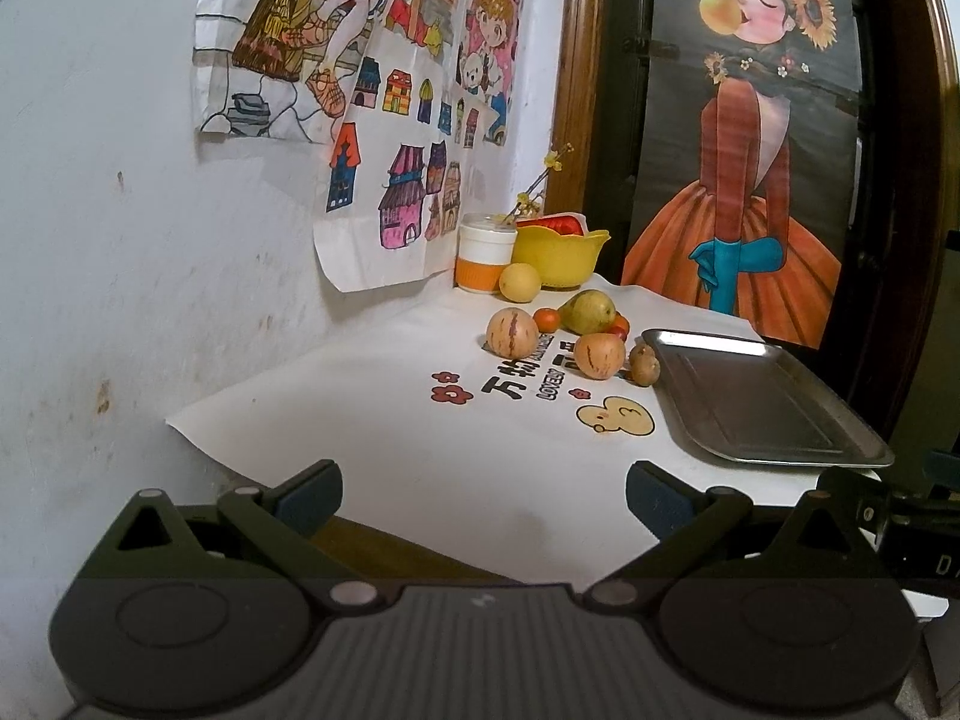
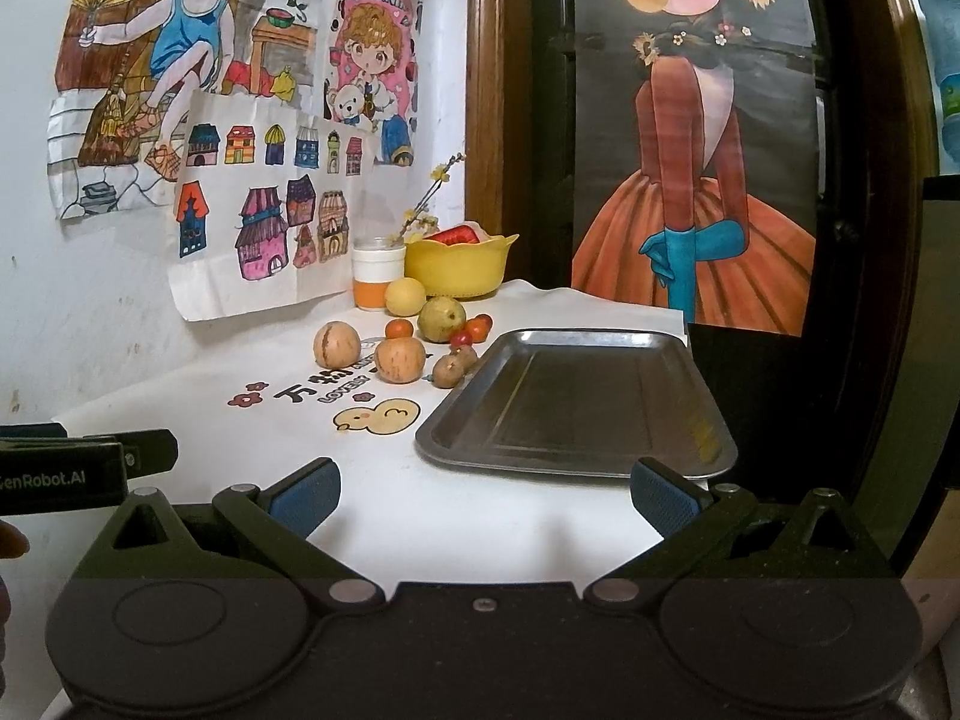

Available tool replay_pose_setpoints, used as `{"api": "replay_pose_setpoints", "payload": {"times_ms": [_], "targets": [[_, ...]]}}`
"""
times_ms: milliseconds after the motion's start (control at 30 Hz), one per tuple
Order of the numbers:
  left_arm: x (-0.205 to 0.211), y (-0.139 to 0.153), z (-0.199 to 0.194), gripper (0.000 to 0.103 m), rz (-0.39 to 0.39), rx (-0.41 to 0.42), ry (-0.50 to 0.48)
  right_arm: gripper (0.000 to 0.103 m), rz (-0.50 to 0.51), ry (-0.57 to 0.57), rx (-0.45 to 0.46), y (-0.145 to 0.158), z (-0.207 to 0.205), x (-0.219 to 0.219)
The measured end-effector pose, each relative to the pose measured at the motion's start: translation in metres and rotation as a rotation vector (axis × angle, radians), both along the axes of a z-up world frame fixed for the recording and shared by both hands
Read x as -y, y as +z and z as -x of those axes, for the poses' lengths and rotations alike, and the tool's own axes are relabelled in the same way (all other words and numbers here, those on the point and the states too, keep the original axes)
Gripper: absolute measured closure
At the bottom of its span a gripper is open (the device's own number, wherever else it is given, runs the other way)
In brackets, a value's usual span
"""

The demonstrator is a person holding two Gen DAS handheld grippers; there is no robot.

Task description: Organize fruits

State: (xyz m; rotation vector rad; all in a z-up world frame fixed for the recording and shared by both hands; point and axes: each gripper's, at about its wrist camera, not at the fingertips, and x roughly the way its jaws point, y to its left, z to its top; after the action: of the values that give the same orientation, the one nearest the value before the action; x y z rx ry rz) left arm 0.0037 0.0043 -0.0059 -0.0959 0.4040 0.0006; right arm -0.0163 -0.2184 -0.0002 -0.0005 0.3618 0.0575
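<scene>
Fruit sits loose on the white sheet over the desk [image 2: 480, 516], bunched at about 11 o'clock from the steel tray [image 2: 576, 402], which is bare.

Left to right in the right wrist view:
- Striped melon [image 2: 337, 345], round, tan with dark streaks. Likely firm but smooth-skinned; take it across the widest part, or it may squirt out.
- Second striped melon [image 2: 400, 360], same handling, just beside the first.
- Small orange [image 2: 399, 329] behind it, light, easy to pinch at the middle.
- Yellow round fruit [image 2: 404, 296] at 12 o'clock of the cluster, near the yellow bowl [image 2: 459, 269].
- Green pear [image 2: 441, 318], probably the heaviest here; grip the fat lower half, not the neck.
- Two brown kiwis [image 2: 449, 371], fuzzy, so likely good grip, but soft; squeeze gently.
- Small red fruits [image 2: 474, 330] touching the pear, tiny and probably easily crushed.

Left gripper [image 1: 483, 501]: fingers [image 1: 309, 498] spread wide apart, holding nothing, over the near edge of the sheet, well short of the fruit.

Right gripper [image 2: 483, 498]: fingers [image 2: 306, 495] likewise spread wide, nothing between them; the right-hand one overlaps the tray's near rim in view, contact unclear.
</scene>
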Motion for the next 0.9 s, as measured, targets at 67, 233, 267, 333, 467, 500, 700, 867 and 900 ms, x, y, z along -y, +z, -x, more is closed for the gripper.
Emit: {"api": "replay_pose_setpoints", "payload": {"times_ms": [67,233,267,333,467,500,700,867,900], "targets": [[0.000,0.000,0.000,0.000,0.000,0.000,0.000,0.000,0.000,0.000,-0.001,-0.001,0.000,-0.001],[0.000,-0.001,0.000,0.000,0.000,-0.004,0.003,0.000,0.001,0.000,-0.001,0.000,0.000,0.000],[0.000,-0.001,0.000,0.000,0.000,-0.005,0.004,0.000,0.001,0.001,-0.001,0.000,0.000,0.000],[0.000,-0.002,0.000,0.000,0.001,-0.008,0.005,0.000,0.001,0.001,-0.002,0.001,0.000,0.000],[0.000,-0.003,0.000,0.000,0.001,-0.012,0.007,0.000,0.001,0.002,-0.005,-0.001,0.000,-0.002],[0.000,-0.002,-0.001,0.000,0.001,-0.014,0.007,0.000,0.002,0.005,-0.007,-0.003,0.000,-0.003],[-0.001,-0.003,-0.005,0.000,-0.003,-0.027,0.012,0.000,0.003,0.013,-0.018,-0.004,-0.003,-0.003],[-0.001,-0.005,-0.010,0.000,-0.002,-0.047,0.014,0.000,0.003,0.017,-0.035,-0.006,-0.006,-0.001],[0.000,-0.005,-0.011,0.000,-0.003,-0.050,0.013,0.000,0.001,0.018,-0.039,-0.007,-0.008,0.000]]}}
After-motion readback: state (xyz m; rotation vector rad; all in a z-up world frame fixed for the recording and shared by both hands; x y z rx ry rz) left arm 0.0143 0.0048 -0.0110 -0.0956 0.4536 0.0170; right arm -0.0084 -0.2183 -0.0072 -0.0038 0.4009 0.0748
